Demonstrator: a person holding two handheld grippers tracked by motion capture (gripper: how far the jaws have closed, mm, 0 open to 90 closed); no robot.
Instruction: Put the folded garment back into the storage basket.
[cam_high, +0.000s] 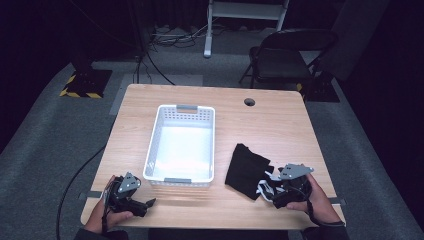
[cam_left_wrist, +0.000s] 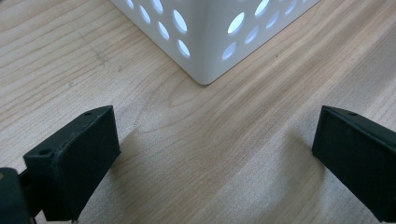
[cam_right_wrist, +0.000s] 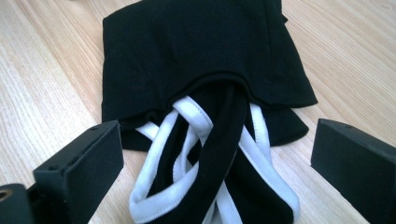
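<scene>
- Black garment (cam_right_wrist: 196, 60) with white-edged straps (cam_right_wrist: 187, 154) lies folded on the wooden surface (cam_high: 270, 120), just right of the white perforated basket (cam_high: 181, 145), near the front edge.
- It looks soft and light; I judge it will sag and unfold when lifted, and the thin straps may slip or tangle.
- A better hold is probably the thick folded body, not the loose straps.
- The right gripper (cam_right_wrist: 215, 158) sits low at the strap end, its fingers wide apart on both sides of the straps, holding nothing.
- The left gripper (cam_left_wrist: 215, 154) rests over bare wood, facing a basket corner, fingers also wide and empty.
</scene>
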